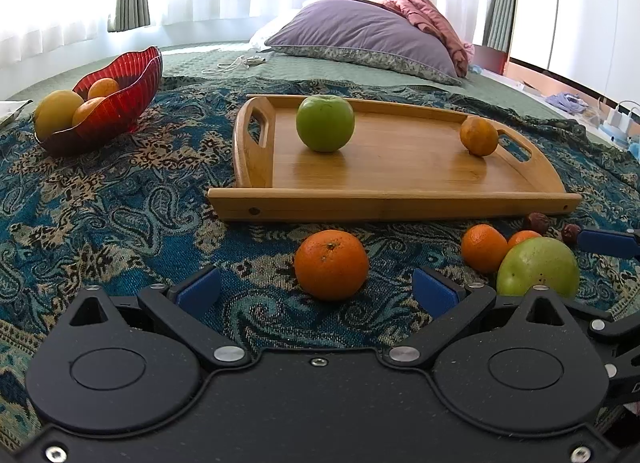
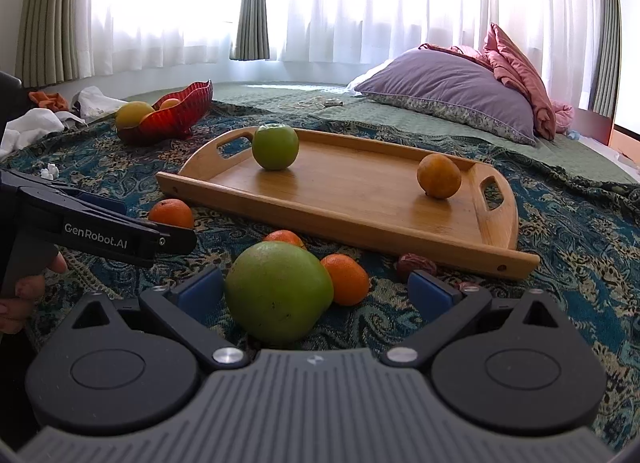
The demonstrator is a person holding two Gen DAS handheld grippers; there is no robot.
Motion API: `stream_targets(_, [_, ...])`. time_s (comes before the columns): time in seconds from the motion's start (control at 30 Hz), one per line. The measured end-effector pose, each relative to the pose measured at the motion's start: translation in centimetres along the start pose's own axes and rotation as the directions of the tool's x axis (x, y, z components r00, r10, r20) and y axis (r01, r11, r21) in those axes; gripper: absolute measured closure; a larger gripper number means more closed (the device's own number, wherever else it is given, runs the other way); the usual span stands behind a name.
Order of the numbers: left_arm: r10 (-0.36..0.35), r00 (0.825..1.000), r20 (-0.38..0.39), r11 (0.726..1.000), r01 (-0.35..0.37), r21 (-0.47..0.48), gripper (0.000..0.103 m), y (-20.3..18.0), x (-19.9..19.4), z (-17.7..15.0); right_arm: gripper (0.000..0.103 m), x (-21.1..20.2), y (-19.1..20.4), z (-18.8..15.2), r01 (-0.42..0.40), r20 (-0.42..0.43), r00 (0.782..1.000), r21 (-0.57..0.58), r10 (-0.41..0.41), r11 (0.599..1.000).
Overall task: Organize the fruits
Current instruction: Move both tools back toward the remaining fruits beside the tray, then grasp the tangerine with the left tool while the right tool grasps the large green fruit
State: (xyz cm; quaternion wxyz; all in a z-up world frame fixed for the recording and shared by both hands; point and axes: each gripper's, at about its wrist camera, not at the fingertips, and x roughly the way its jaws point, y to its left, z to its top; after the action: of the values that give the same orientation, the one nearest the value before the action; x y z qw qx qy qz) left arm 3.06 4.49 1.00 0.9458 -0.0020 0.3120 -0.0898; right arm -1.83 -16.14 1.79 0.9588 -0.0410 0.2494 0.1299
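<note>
**Both grippers open over loose fruit on the bed, nothing held**

Left wrist view: left gripper (image 1: 318,287) is hovering wide open, holding nothing, lining up on a loose orange (image 1: 331,264) that is sitting on the paisley bedspread (image 1: 120,215), just ahead of the pads and between them. Orange is looking firm, round and light, with a dimpled skin giving fair grip; it is likely rolling if nudged, so I'd be taking it across its widest middle. Wooden tray (image 1: 392,205) behind it is carrying a green apple (image 1: 325,123) and a small orange (image 1: 479,135), well apart. Red glass bowl (image 1: 120,103) at far left is holding more citrus and is looking fragile. Only this view is showing the bowl's contents clearly.

Right wrist view: right gripper (image 2: 316,293) is also spread wide and empty, with a big green fruit (image 2: 279,291) sitting between the pads, nearer the left one; contact I cannot tell. Its skin is smooth, probably slippery and heavier, so a grip at the equator suits. Two small oranges are lying just behind it, and a date (image 2: 416,264) by the tray edge. This view alone is showing the left gripper from the side, plus the person's hand (image 2: 24,291).
</note>
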Motion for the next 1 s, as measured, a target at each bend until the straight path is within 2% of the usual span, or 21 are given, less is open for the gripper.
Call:
stream_targets(0.17, [0.002,1.000,0.003,1.000,-0.002,-0.004,0.003,-0.04,-0.02,-0.18,0.000,-0.21,0.05,-0.30,-0.017,-0.001,1.000,0.012,0.017,1.000])
stream_targets(0.3, [0.005,1.000,0.003,1.000,-0.005,0.005,0.008,-0.25,-0.06,-0.34,0.001,-0.06,0.16,-0.49,-0.022,-0.004,1.000,0.016,0.022,1.000])
stream_targets(0.47, [0.008,1.000,0.009,1.000,-0.008,0.018,0.016,-0.40,-0.20,-0.54,0.011,0.00,0.11,-0.63,-0.028,-0.007,1.000,0.034,0.029,0.999])
stream_targets(0.53, [0.009,1.000,0.009,1.000,-0.009,0.019,0.023,-0.37,-0.21,-0.58,0.015,0.06,0.16,-0.71,-0.029,-0.008,1.000,0.039,0.029,0.999])
stream_targets(0.63, [0.007,1.000,0.009,1.000,-0.007,0.016,0.027,-0.32,-0.25,-0.57,0.019,0.14,0.28,-0.73,-0.036,-0.010,0.999,0.037,0.036,0.999])
stream_targets(1.0, [0.004,1.000,0.012,1.000,-0.004,0.007,0.042,-0.39,-0.13,-0.34,0.028,0.24,0.88,-0.82,-0.036,-0.010,0.999,0.020,0.037,0.999])
